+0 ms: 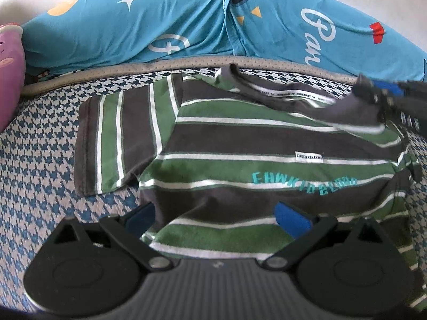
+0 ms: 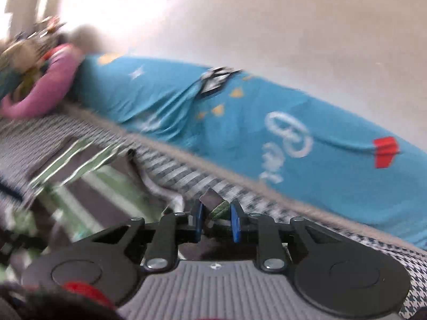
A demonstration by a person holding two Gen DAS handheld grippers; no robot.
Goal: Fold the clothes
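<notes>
A striped T-shirt [image 1: 240,138] in green, dark grey and white lies face up on the houndstooth bed cover [image 1: 40,144], its left sleeve spread flat. My left gripper [image 1: 216,217] hovers over the shirt's lower part, open wide, its blue pads [image 1: 292,218] on either side of the cloth. My right gripper [image 1: 387,96] comes in from the right and pinches the shirt's right shoulder, lifting it slightly. In the right wrist view, that gripper [image 2: 216,222] is shut on a fold of the striped shirt [image 2: 217,209]; this view is motion-blurred.
A blue printed quilt [image 1: 160,26] runs along the far side of the bed against a white wall. A pink cushion [image 1: 9,61] sits at the far left. A beige mattress border [image 1: 106,73] separates quilt and cover.
</notes>
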